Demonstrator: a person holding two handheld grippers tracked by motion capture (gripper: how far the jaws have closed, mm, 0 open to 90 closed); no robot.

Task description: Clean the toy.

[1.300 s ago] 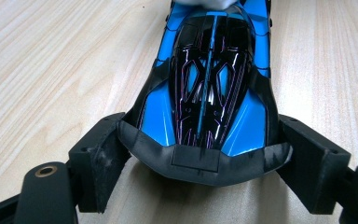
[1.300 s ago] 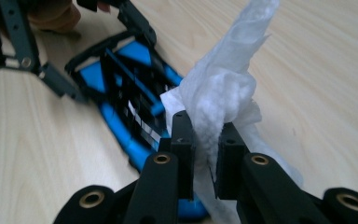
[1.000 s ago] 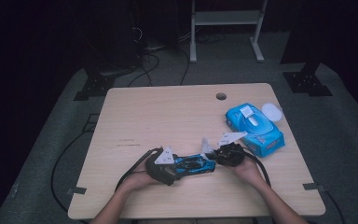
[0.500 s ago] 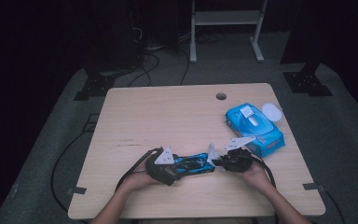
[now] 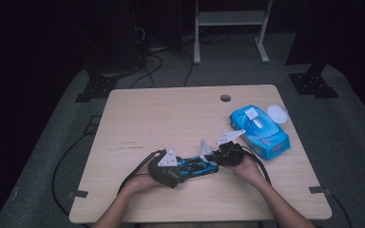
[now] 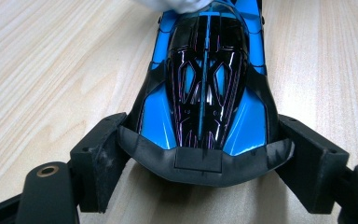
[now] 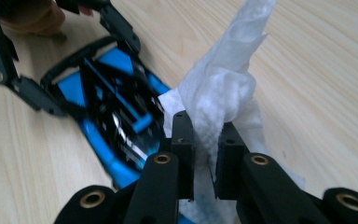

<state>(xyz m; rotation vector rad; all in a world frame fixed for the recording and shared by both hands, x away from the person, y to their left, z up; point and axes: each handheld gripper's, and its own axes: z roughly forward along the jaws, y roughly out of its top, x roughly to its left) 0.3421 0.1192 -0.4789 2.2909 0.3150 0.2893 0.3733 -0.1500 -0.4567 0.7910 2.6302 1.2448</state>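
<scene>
Right gripper (image 7: 204, 154): jaws pressed together on a bunched white wipe (image 7: 221, 93), the loose tail standing up above the pads. Wipe touches the near end of the blue toy car (image 7: 114, 116).

Left gripper (image 6: 200, 161): jaws spread to the car's width and clamped on the two sides of the toy car (image 6: 207, 88) at its dark end wing. Car lies flat on the table (image 5: 171, 114), near the front edge, between the two hands.

Risks, as judged:
- Clamp sits at one end only. A hard push from the wipe could pivot the car or slide it out of the pads.
- The wipe is held by a narrow pinch; dragging across the ribbed black top could snag it and pull it free.
- Its free tail may flop over the car and hide the spot being wiped.

Room: open wood to the left and toward the far edge. The blue wipes packet (image 5: 260, 126) lies just beyond the right gripper (image 5: 223, 154), so a wide rightward sweep could knock it. The front edge is close to both wrists.
</scene>
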